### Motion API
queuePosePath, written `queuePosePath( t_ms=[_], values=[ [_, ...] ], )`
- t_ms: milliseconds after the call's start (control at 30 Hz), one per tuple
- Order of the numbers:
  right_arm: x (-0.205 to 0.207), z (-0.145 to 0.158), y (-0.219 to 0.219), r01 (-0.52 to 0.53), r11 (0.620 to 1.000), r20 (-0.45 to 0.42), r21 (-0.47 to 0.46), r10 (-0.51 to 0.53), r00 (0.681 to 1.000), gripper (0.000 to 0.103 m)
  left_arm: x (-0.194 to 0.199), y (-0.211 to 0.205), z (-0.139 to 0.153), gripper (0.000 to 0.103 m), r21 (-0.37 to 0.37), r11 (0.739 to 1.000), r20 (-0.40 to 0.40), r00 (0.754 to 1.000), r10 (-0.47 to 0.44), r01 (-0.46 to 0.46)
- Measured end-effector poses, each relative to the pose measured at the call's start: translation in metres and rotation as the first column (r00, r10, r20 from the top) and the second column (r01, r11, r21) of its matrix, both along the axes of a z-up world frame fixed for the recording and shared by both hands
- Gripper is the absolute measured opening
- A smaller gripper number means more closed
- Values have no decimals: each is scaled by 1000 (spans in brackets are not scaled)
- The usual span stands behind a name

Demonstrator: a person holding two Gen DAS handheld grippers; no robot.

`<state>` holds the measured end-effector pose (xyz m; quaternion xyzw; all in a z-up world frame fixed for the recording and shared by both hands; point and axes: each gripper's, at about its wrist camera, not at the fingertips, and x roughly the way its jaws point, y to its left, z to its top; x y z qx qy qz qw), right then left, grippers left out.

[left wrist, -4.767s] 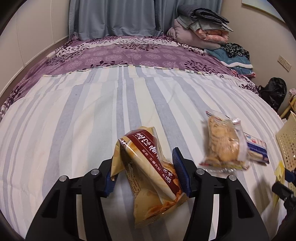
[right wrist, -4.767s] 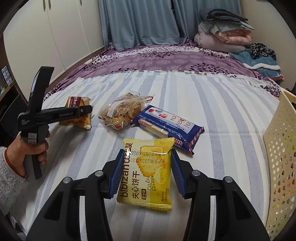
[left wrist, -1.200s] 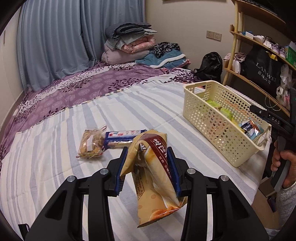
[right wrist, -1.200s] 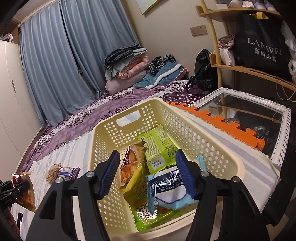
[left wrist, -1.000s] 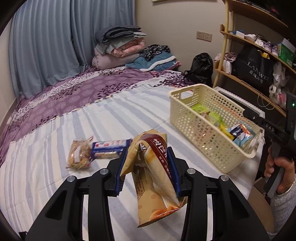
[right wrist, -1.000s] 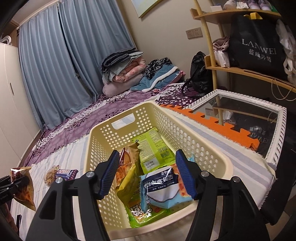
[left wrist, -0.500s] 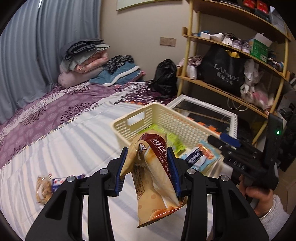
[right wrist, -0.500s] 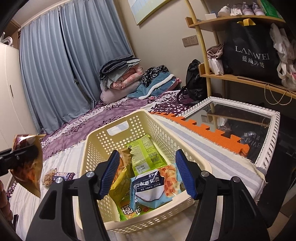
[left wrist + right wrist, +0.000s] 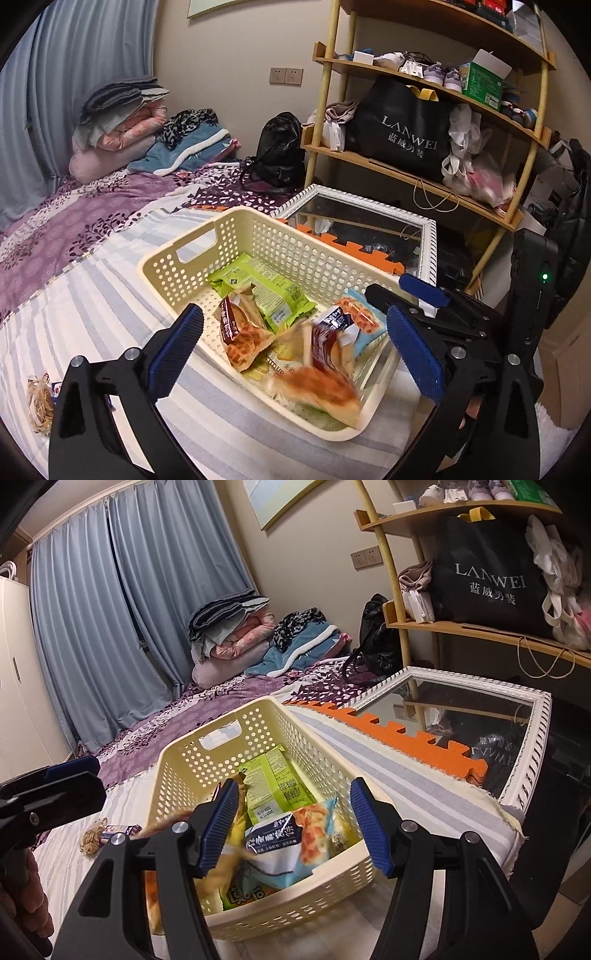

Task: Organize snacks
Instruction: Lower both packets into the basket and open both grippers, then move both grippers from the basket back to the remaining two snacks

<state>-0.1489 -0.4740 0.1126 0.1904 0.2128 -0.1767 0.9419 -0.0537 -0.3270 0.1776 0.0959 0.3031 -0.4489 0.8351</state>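
A cream perforated basket (image 9: 236, 236) sits on the striped bed near its edge and holds several snack packets. My left gripper (image 9: 295, 347) is open above the basket's near end. An orange-and-brown snack bag (image 9: 321, 384) is blurred just below it, dropping onto the packets inside. My right gripper (image 9: 291, 827) is open and empty over the basket (image 9: 258, 716), above a blue-and-white packet (image 9: 284, 845). The left gripper also shows at the left of the right wrist view (image 9: 51, 794). Two snacks (image 9: 38, 397) lie on the bed at far left.
A white-framed mirror (image 9: 369, 221) and orange foam mat (image 9: 399, 734) lie just beyond the basket. A wooden shelf (image 9: 424, 155) with a black bag stands behind. Folded bedding (image 9: 236, 635) is piled at the bed's far end.
My left gripper carried the orange-and-brown bag over the basket, opened wide and let it go; the bag is falling into the basket. My right gripper stays open over the basket.
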Motion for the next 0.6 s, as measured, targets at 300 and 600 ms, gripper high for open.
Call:
queuePosePath(
  t_ms=[300, 600],
  values=[
    [4, 2, 9, -15, 1000, 9, 3, 15, 1000, 63, 3, 20, -2, 101, 13, 998, 3, 999, 54, -54],
    [2, 5, 15, -16, 1000, 8, -2, 16, 1000, 63, -6, 21, -18, 101, 64, 997, -15, 999, 34, -33]
  ],
)
